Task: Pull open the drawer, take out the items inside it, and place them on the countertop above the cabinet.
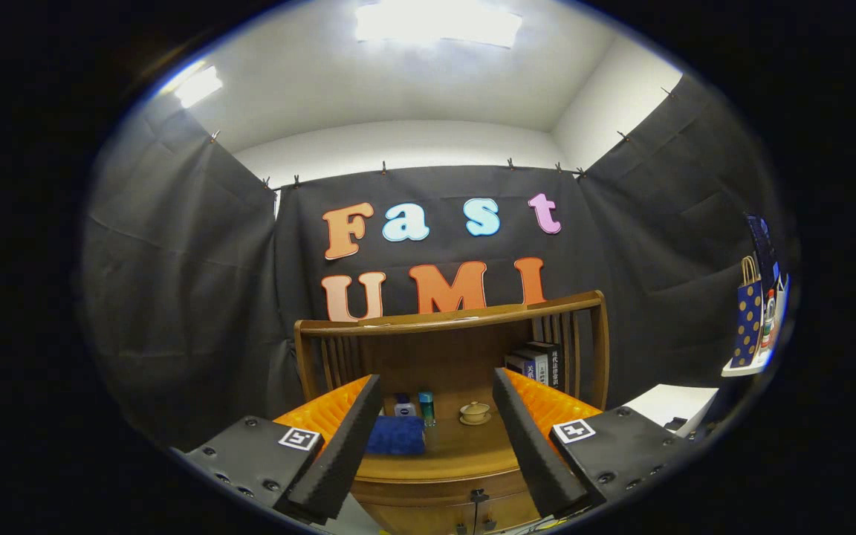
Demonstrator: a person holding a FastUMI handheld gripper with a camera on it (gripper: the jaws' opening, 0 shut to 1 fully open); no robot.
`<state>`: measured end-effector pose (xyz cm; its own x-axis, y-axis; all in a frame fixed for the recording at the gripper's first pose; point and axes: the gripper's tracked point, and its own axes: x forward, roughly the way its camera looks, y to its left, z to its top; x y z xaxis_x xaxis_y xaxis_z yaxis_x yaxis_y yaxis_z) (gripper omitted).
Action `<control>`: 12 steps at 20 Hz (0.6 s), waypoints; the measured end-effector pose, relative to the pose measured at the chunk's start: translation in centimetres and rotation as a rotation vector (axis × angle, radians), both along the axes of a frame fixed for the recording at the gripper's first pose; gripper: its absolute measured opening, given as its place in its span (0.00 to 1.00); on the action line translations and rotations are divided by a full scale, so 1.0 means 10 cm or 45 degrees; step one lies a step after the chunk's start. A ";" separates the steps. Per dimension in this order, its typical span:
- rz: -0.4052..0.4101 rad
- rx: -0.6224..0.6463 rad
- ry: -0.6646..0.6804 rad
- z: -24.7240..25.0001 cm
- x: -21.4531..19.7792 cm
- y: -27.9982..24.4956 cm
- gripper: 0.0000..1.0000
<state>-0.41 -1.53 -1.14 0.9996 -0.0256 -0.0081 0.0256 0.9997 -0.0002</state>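
A wooden cabinet stands ahead of me, and its countertop lies between and beyond my fingers. Below the top, the drawer front looks shut and carries a small dark handle. On the countertop are a blue box beside my left finger, a white bottle, a teal bottle and a small tan lidded pot. My gripper is open, held above the countertop, with nothing between its fingers.
A curved wooden rail with slats backs the countertop. Several books stand at its back right. Off to the right are a white surface and a shelf with a dotted gift bag.
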 end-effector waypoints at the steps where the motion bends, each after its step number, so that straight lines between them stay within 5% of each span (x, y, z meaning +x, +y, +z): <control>1: -0.002 -0.002 0.000 -0.02 0.00 -0.01 0.98; 5: 0.018 -0.006 -0.018 -0.14 0.01 -0.01 0.98; 12: 0.017 -0.011 0.101 -1.09 0.12 -0.18 0.98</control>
